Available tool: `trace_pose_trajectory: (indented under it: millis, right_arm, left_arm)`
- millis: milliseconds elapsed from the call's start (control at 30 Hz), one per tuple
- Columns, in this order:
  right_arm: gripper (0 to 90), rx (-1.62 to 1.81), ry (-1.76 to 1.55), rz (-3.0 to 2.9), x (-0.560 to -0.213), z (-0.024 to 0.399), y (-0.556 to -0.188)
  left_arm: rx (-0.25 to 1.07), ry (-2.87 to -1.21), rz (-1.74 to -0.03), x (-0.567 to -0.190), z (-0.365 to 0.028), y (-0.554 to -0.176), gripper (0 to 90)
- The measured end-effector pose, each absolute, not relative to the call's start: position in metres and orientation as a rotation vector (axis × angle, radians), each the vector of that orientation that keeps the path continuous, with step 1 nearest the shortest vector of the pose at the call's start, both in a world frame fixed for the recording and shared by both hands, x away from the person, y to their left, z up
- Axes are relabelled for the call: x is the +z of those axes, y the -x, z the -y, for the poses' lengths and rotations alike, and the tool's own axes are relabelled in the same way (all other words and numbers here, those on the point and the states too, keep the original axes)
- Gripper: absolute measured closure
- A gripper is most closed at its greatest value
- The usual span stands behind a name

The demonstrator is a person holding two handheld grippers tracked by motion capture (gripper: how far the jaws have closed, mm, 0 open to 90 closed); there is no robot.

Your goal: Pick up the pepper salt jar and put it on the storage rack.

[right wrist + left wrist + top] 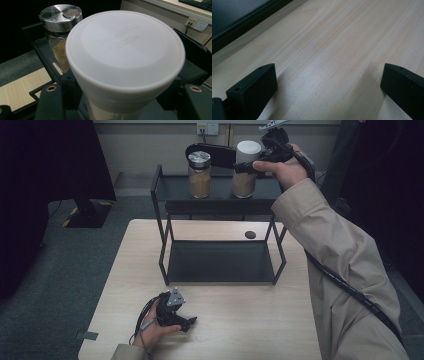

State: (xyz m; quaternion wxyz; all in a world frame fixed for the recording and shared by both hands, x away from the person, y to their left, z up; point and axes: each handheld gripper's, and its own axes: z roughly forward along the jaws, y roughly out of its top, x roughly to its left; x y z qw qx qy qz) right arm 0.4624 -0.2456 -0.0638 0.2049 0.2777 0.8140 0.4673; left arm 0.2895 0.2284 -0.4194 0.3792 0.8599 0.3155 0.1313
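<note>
A jar with a white lid (244, 184) and brown contents stands at the right of the black rack's top shelf (220, 195). My right gripper (246, 167) is shut on it just under the lid. In the right gripper view the white lid (125, 57) sits between the two jaws, which press against the jar's sides. A second jar with a silver lid (199, 174) (61, 15) stands to its left on the same shelf. My left gripper (189, 322) rests on the wooden table (250, 320) near the front edge, jaws wide open (329, 85) with nothing between them.
The rack's lower shelf (220, 262) is bare. A small dark round spot (250, 234) lies on the table behind the rack's right legs. A wall socket (207, 128) is on the wall behind, and dark furniture stands at both sides.
</note>
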Motion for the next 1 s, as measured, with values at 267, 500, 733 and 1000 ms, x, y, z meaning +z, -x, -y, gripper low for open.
trace_pose_trajectory:
  millis: [267,500,733,1000]
  right_arm:
    - [35.1,1.317,-0.797,-2.256,-0.066,0.247,-0.463]
    - [34.9,1.344,-0.815,-2.238,-0.072,0.248,-0.465]
    - [34.0,1.35,-0.821,-2.223,-0.074,0.248,-0.465]
    - [23.1,1.344,-0.812,-2.201,-0.075,0.246,-0.46]
  left_arm:
    - [0.336,-2.197,-0.806,-0.419,-0.228,-0.29,0.0]
    - [0.336,-2.196,-0.806,-0.419,-0.228,-0.289,0.0]
    - [0.336,-2.196,-0.806,-0.419,-0.228,-0.289,0.0]
    - [0.335,-2.196,-0.806,-0.419,-0.228,-0.289,0.0]
